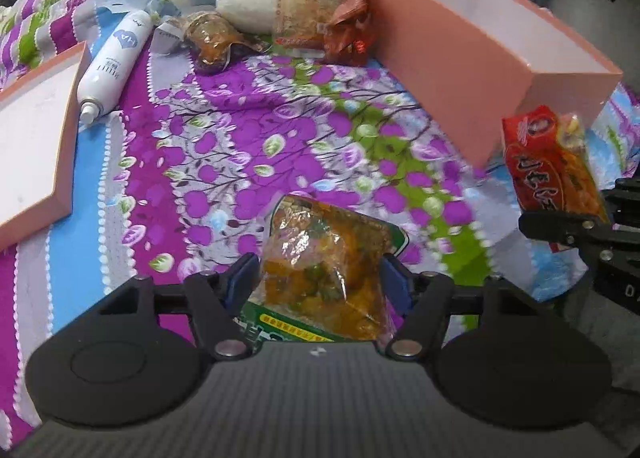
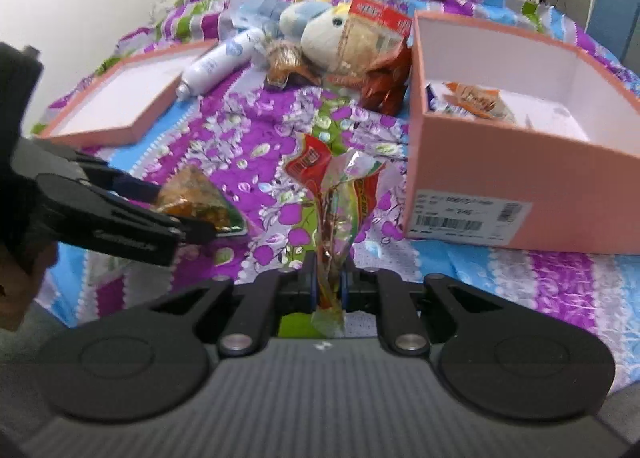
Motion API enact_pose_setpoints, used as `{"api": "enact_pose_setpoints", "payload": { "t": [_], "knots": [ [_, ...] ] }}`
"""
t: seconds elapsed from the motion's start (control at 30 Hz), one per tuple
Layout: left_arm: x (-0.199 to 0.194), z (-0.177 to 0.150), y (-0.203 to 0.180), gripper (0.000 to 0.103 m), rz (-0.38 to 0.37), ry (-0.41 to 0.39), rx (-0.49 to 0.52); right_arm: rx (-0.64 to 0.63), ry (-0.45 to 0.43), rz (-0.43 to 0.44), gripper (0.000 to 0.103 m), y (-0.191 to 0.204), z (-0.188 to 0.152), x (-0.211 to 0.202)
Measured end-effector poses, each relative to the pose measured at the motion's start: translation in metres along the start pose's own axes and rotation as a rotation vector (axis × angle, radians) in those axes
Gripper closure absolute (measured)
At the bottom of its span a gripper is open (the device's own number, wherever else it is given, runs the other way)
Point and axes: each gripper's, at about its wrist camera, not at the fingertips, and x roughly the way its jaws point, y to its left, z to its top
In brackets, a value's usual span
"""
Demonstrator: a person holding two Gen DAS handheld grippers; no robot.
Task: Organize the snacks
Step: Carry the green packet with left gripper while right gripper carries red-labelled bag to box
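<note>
A clear, crinkled packet of orange pickles [image 1: 324, 274] sits between the left hand-held gripper's [image 1: 320, 278] half-spread pads; the right hand-held gripper [image 2: 329, 284] pinches a red snack bag [image 2: 336, 194].

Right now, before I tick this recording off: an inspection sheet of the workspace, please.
Surface: bedspread, purple floral, rumpled.
Job's things: pink box open, a few packets inside; box lid lying inside-up; orange snack pouch; red snack packet; three more packets by the plush toy.
Clutter: white spray bottle, plush toy.
Grippers: left gripper straddles the orange pouch, pads at its sides; right gripper shut on the red packet.
Cables: nothing seen.
Surroundings: white wall, dark clothing at the bed's head.
</note>
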Motion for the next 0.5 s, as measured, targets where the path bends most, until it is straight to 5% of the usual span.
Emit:
{"api": "enact_pose_setpoints", "payload": {
  "t": [0.5],
  "knots": [
    [-0.072, 0.014, -0.058, 0.032, -0.015, -0.084, -0.151, 0.106, -0.146, -0.078, 0.089, -0.026, 0.010, -0.092]
  ]
}}
